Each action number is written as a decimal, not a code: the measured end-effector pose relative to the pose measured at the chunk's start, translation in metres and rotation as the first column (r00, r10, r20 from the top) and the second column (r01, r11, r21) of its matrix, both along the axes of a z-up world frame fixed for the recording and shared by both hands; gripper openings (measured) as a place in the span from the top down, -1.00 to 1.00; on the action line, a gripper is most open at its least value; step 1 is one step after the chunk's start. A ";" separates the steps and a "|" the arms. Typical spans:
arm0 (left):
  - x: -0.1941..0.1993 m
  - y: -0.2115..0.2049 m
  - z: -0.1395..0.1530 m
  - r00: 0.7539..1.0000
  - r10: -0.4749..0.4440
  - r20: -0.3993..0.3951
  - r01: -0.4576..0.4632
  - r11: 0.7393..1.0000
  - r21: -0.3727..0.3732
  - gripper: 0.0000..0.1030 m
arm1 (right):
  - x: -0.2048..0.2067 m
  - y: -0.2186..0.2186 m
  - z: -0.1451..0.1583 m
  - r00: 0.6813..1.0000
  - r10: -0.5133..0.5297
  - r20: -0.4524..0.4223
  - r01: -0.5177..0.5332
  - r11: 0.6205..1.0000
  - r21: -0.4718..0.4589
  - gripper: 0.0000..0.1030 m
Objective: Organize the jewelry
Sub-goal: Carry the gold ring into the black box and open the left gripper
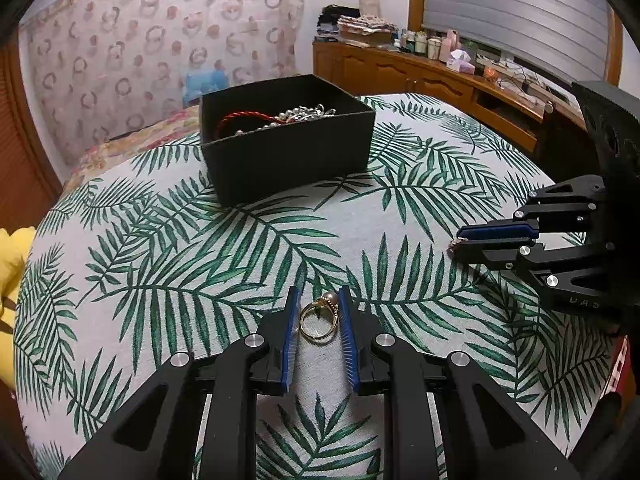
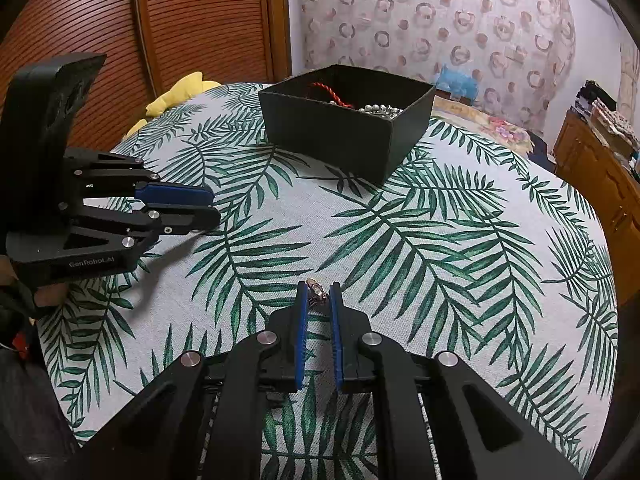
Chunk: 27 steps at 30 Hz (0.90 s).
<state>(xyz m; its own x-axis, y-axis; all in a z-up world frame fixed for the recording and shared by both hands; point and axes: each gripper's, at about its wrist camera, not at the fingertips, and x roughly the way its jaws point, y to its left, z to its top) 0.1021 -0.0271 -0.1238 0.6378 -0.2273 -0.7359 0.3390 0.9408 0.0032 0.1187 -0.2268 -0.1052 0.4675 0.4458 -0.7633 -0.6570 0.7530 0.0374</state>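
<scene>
A black open box [image 1: 288,152] with a red cord and silver bead jewelry [image 1: 296,114] stands at the far side of the leaf-print table; it also shows in the right wrist view [image 2: 344,136]. My left gripper [image 1: 319,298] is closed on a gold ring with a pearl [image 1: 320,320], held between its blue pads just above the cloth. My right gripper [image 2: 319,290] is shut on a small beaded jewel [image 2: 316,291] at its fingertips. The right gripper shows in the left wrist view [image 1: 460,240], the left gripper in the right wrist view [image 2: 212,206].
The table has a leaf-print cloth [image 1: 200,260]. A yellow soft object [image 2: 176,94] lies at its left edge. A wooden dresser [image 1: 440,80] with bottles stands at the back right, a slatted wooden door [image 2: 160,20] behind the left.
</scene>
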 end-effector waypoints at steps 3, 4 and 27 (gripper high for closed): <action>-0.001 0.002 0.003 1.000 0.005 0.010 -0.004 1.000 -0.004 0.65 | 0.000 0.000 0.000 1.000 0.000 0.002 0.000 1.000 0.000 0.77; -0.001 0.001 0.004 1.000 0.005 0.013 -0.005 1.000 -0.005 0.65 | 0.000 0.000 0.001 1.000 0.000 0.004 0.000 1.000 0.000 0.77; 0.025 0.021 0.041 0.995 0.047 0.087 -0.041 0.997 -0.070 0.65 | 0.034 0.018 0.057 0.994 0.042 0.100 -0.051 0.995 0.090 0.77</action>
